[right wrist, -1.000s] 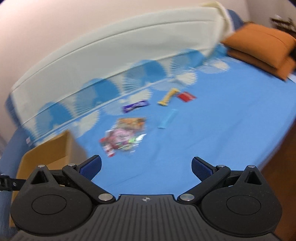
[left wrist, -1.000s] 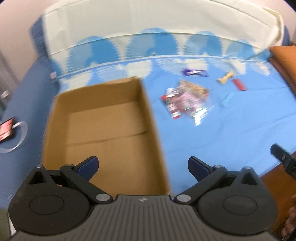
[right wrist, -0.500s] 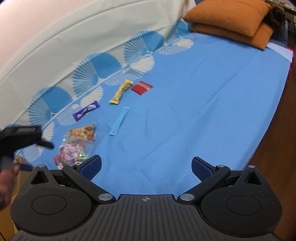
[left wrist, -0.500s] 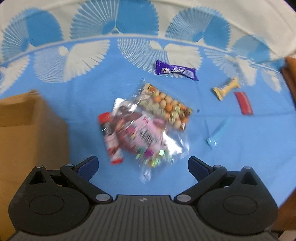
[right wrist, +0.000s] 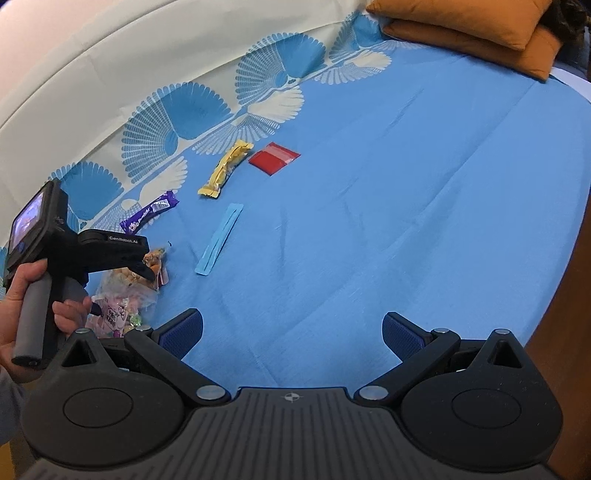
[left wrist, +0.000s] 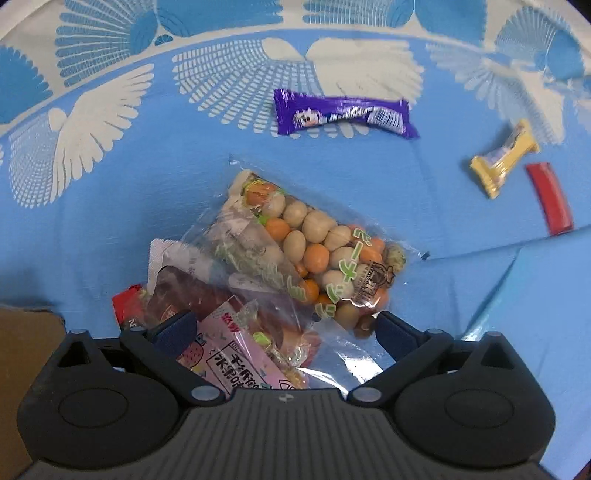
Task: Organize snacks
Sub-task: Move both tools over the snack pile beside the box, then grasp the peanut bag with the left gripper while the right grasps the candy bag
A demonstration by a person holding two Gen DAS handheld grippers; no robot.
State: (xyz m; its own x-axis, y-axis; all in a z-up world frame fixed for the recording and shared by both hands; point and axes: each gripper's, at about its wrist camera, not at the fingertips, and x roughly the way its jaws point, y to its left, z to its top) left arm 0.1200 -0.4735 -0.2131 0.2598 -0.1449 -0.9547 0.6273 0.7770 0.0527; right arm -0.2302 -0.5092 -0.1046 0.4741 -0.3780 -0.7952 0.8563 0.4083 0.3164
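Note:
My left gripper is open, its jaws straddling a pile of clear snack bags on the blue bedspread: a pink candy bag lies between the fingers, with a bag of round peanuts just beyond. A purple bar, a yellow bar and a red packet lie farther off. My right gripper is open and empty above bare bedspread. In the right wrist view the left gripper hovers over the pile; a blue stick packet, the yellow bar and the red packet lie mid-bed.
A corner of the cardboard box shows at the left edge of the left wrist view. Orange pillows lie at the far right of the bed. The bed's wooden edge runs down the right side.
My left gripper has swung right, away from the cardboard box, and come down close over the snack pile. My right gripper has turned right, and the left gripper has come into its view.

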